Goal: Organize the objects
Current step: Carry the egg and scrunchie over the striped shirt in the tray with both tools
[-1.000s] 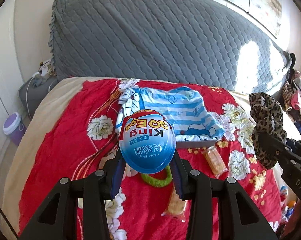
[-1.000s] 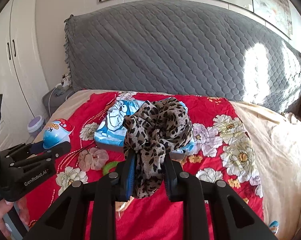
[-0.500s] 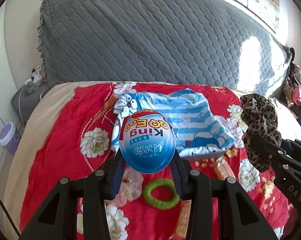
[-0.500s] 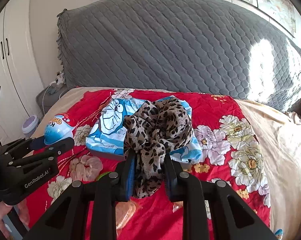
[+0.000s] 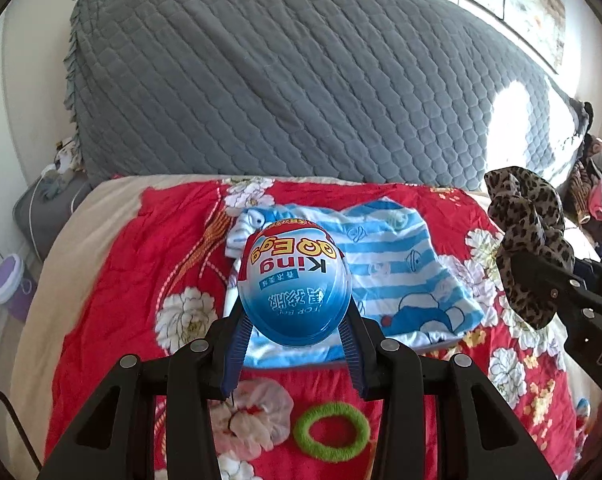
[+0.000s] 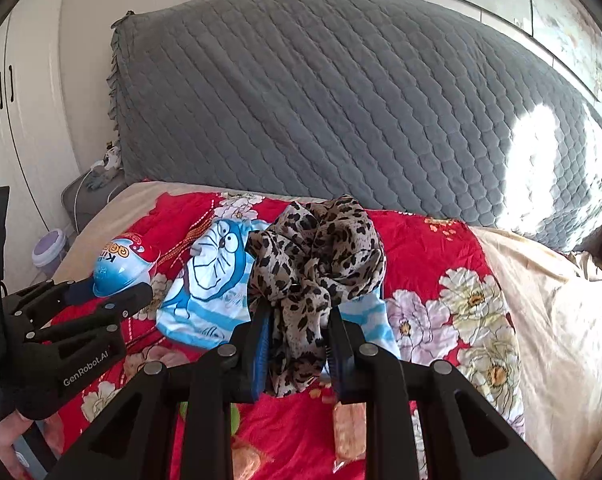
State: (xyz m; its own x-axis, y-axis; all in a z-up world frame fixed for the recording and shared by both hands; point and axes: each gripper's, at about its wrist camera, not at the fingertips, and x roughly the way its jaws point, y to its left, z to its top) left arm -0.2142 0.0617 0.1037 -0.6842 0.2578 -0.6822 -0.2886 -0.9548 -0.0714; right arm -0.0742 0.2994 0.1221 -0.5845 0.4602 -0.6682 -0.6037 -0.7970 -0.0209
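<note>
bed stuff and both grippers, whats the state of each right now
left gripper: shut on egg
egg: held above the bed, label upside down
right gripper: shut on scarf
scarf: bunched, hanging from the gripper
striped shirt: lying flat
green hair tie: lying loose
pink scrunchie: lying loose

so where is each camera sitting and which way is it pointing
Left wrist: on the left gripper, facing the headboard; its fingers clamp the blue toy egg; the right gripper enters at right.
Right wrist: on the right gripper, facing likewise; its fingers pinch the leopard scarf; the left gripper and a bare hand show at left.
Shared: egg, scarf, striped Doraemon shirt, red floral blanket.
</note>
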